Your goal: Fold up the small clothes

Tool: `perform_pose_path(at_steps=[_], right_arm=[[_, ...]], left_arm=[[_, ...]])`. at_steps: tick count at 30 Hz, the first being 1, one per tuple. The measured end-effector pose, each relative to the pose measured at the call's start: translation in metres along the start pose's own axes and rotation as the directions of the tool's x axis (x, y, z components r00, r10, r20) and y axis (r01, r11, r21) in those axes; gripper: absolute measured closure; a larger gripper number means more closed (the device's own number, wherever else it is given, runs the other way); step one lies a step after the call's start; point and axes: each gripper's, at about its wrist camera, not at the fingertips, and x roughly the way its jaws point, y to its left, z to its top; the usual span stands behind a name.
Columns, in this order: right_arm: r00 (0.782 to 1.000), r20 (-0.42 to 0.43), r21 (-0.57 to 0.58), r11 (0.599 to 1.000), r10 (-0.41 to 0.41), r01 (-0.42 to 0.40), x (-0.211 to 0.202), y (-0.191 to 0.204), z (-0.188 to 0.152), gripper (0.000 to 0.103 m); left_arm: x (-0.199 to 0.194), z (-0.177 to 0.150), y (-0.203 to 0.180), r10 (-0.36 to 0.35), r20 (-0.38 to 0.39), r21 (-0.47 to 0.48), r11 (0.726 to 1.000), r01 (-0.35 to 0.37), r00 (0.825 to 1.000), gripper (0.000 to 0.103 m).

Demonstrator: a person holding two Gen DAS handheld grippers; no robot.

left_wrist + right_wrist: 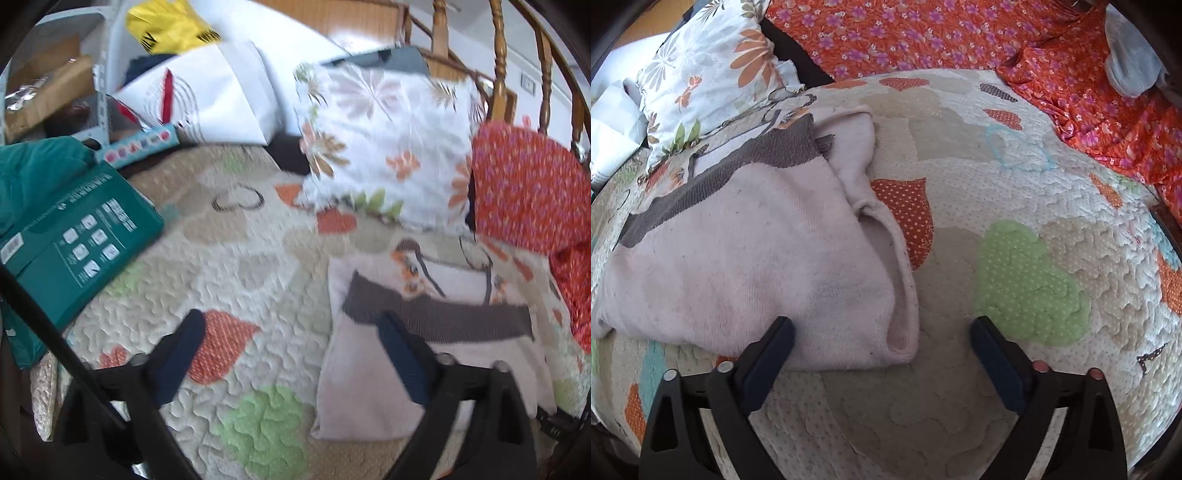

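Observation:
A small pale pink garment (pixel 738 266) with a dark grey-brown band (pixel 738 162) lies folded on the patchwork quilt (pixel 1015 177). In the left wrist view the same garment (pixel 369 376) lies at lower right, its band (pixel 461 317) across the middle. My left gripper (pixel 290 323) is open above the quilt, its right finger over the garment's left part, nothing between the pads. My right gripper (pixel 882 328) is open too, just above the garment's near right corner, with its left finger (pixel 775 339) over the cloth. Neither holds anything.
A floral pillow (pixel 388 147) and orange flowered fabric (pixel 528 192) lie behind the garment. A green box (pixel 74 236), a white bag (pixel 207 99) and a yellow bag (pixel 166 29) sit at the left. Wooden chair spindles (pixel 498 55) stand behind. A grey cloth (pixel 1130 62) rests at far right.

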Motion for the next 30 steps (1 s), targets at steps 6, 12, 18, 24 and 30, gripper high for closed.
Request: perform_pose_path(at_steps=[6, 12, 18, 24, 30], right_arm=[[0.998, 0.045, 0.000, 0.999, -0.049, 0.049, -0.001, 0.007, -0.007, 0.001], [0.996, 0.079, -0.006, 0.999, -0.031, 0.031, -0.001, 0.005, -0.011, 0.000], [0.992, 0.120, 0.000, 1.000, -0.030, 0.030, -0.003, 0.006, -0.017, 0.000], [0.992, 0.121, 0.004, 1.000, -0.026, 0.025, -0.004, 0.005, -0.016, 0.000], [0.996, 0.089, 0.005, 1.000, -0.024, 0.024, -0.004, 0.007, -0.013, 0.000]], left_arm=[[0.025, -0.010, 0.004, -0.030, -0.093, 0.003, 1.000, 0.031, 0.995, 0.004], [0.056, -0.032, -0.017, -0.121, -0.249, 0.042, 0.990, 0.135, 0.961, 0.004], [0.072, -0.065, -0.065, -0.129, -0.368, 0.233, 0.946, 0.226, 0.921, 0.017], [0.075, -0.064, -0.062, -0.051, -0.350, 0.251, 0.957, 0.146, 0.935, 0.072], [0.063, -0.040, 0.002, 0.036, -0.261, 0.078, 0.997, -0.016, 0.965, 0.070]])
